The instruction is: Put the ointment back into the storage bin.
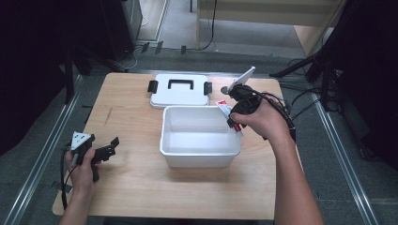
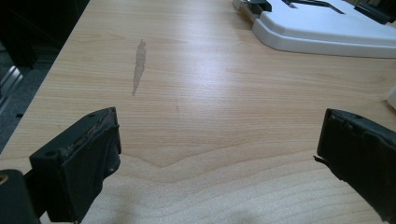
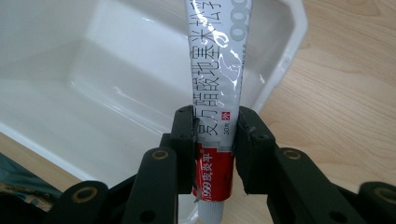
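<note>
Right claw (image 3: 217, 140) grips a red-and-white ointment tube (image 3: 218, 84), held over the right rim of the empty white plastic box (image 1: 199, 151); placement appears pending. White lid (image 1: 179, 91) lies off on the wooden table (image 1: 141, 187). Left claw (image 2: 217, 158) is open, idle.

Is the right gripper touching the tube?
Touching. The right gripper view shows the right gripper with both jaws pressed against the sides of the tube, no gap.
</note>
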